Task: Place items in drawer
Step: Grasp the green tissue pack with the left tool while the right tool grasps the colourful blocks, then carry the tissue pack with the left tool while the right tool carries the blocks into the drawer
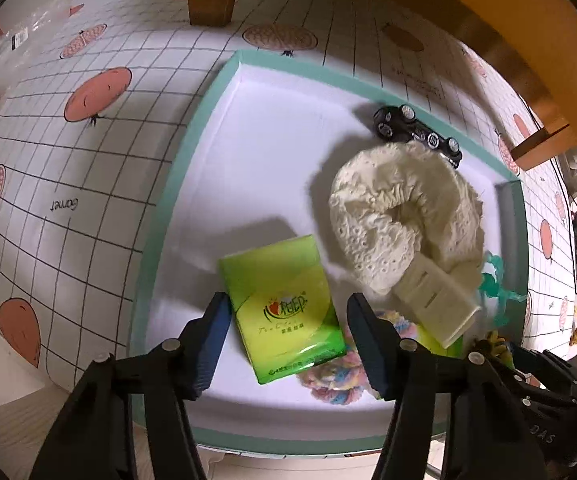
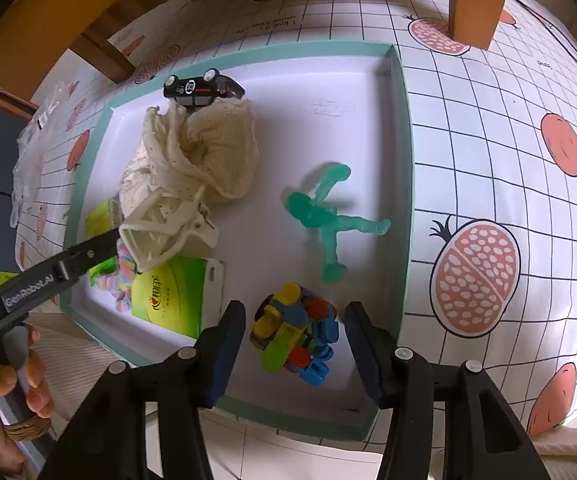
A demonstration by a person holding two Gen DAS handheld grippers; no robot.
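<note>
Your left gripper (image 1: 284,322) hangs over the near part of the teal-rimmed drawer (image 1: 156,216), its jaws spread wide on either side of a green tissue pack (image 1: 282,310) lying flat on the white floor; neither pad touches it. Your right gripper (image 2: 295,336) is likewise wide open, its fingers flanking a multicoloured block toy (image 2: 294,332) at the drawer's near right corner, again without contact. Elsewhere in the drawer lie a cream lace cloth (image 1: 402,216), a black toy car (image 1: 416,132) against the far wall, a cream hair clip (image 2: 168,232), a pastel scrunchie (image 2: 124,276), a second green pack (image 2: 172,300), and a translucent green figure (image 2: 328,216). The drawer rests on a fruit-print tablecloth (image 1: 68,152).
</note>
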